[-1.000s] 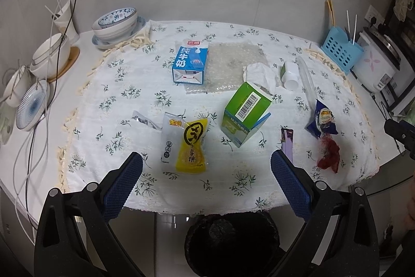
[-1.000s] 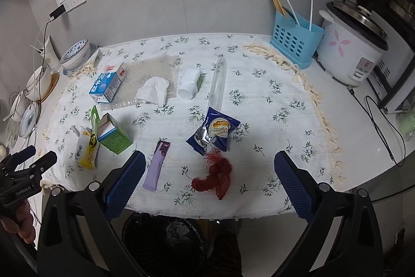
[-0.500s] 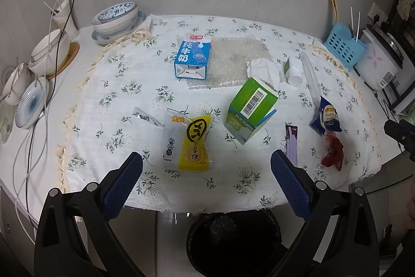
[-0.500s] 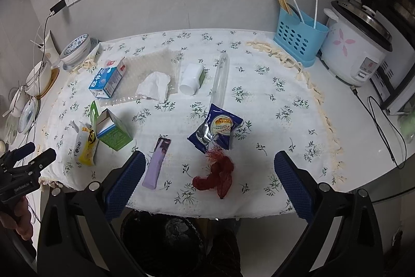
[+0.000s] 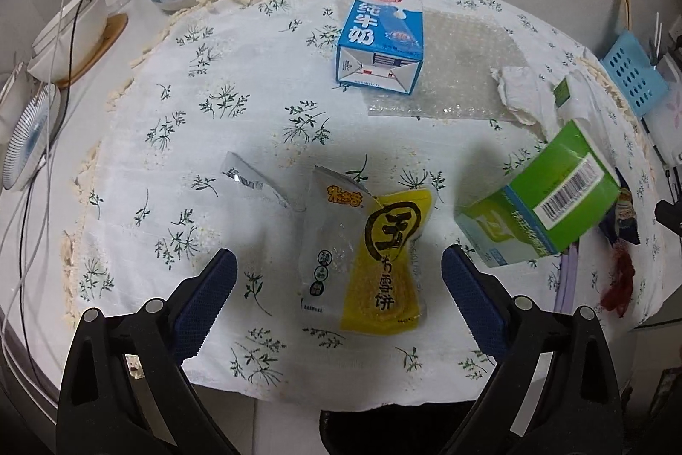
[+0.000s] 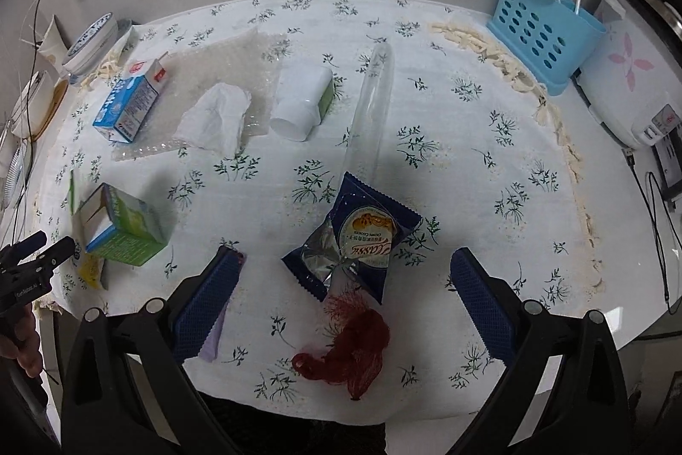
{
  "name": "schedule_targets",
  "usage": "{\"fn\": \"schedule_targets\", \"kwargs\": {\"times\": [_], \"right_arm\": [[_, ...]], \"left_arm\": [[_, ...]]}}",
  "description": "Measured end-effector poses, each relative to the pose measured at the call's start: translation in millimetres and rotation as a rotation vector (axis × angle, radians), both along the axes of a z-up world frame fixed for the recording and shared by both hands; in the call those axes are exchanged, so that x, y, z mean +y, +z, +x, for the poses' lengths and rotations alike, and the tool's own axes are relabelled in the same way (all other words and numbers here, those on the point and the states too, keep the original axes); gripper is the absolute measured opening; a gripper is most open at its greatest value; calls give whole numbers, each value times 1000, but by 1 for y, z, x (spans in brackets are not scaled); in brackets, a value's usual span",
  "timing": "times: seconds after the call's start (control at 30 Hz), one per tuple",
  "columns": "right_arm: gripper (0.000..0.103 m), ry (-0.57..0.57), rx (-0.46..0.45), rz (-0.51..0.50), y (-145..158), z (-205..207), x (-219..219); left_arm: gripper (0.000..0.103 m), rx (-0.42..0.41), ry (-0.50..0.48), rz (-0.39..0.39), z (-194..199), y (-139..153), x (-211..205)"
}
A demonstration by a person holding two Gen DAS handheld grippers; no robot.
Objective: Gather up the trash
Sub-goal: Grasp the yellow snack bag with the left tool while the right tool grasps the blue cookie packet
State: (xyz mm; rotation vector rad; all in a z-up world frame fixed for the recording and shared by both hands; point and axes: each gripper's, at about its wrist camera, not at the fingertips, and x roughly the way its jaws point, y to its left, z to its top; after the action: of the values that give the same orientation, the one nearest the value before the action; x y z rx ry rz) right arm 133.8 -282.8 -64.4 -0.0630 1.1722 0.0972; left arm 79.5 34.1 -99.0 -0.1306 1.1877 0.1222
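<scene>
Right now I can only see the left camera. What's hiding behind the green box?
Observer: A dark blue cookie wrapper lies flat on the cloth, to the right of the green box.
Operator: Is my other grabber holding something?
Observer: No. The right gripper is open and empty, above that wrapper and a red net.
Operator: What's past the wrapper?
Observer: A clear tube lies on the cloth, pointing away, with a white bottle lying to its left.
</scene>
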Motion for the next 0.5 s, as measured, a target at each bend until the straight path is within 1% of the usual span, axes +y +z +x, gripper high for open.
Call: {"fn": "schedule_targets", "kwargs": {"times": [0.1,0.17,0.3,0.37,0.47,0.5], "right_arm": [[95,-23,61,13,-17,16,-5],[93,-44,103,18,-29,25,-7],[88,-81,170,35,-49,38,-10],[86,-99,193,43,-56,43,-10],[80,-118,217,44,-62,49,-8],[77,-126,225,47,-64,51,-8]], "left_arm": [[92,29,6,-1,9,-14,2],[91,44,5,0,13,-21,1],[89,67,7,-2,19,-31,0],[85,81,7,0,19,-35,-2],[82,89,7,-1,20,-38,-2],[81,91,6,-3,20,-38,-3]]}}
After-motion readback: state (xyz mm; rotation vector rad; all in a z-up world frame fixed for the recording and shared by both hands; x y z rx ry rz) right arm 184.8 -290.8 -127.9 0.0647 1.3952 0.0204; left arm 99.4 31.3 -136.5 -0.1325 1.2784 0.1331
